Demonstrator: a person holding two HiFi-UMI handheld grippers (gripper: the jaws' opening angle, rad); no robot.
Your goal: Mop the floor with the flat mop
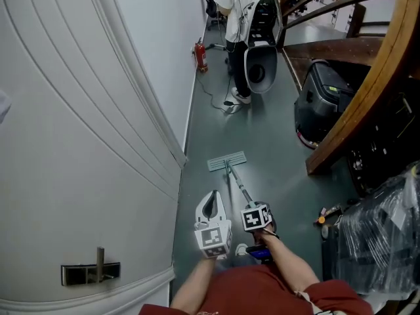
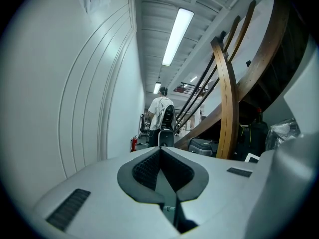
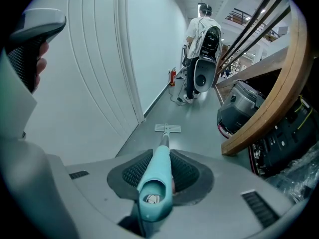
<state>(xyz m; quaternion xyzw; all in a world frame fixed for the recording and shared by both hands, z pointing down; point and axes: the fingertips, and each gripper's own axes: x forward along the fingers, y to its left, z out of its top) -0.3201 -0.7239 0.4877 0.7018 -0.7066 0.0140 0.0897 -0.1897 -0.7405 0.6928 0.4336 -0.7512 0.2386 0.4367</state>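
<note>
The flat mop lies with its pale rectangular head [image 1: 227, 161] flat on the grey-green floor, close to the white wall. Its pole [image 1: 239, 184] runs back to a teal handle [image 3: 157, 180]. My right gripper [image 1: 256, 216] is shut on that handle, which sticks out between the jaws toward the camera. The mop head [image 3: 167, 128] shows far down the pole in the right gripper view. My left gripper [image 1: 210, 207] hangs just left of the pole, jaws closed together with nothing between them, pointing along the corridor [image 2: 160, 156].
A white panelled wall [image 1: 85, 130] runs along the left. A person with a backpack [image 1: 252, 28] stands farther down the corridor by a red fire extinguisher [image 1: 201, 56]. A curved wooden stair rail [image 1: 367, 90], a black machine [image 1: 325, 104] and plastic-wrapped goods [image 1: 380, 228] crowd the right.
</note>
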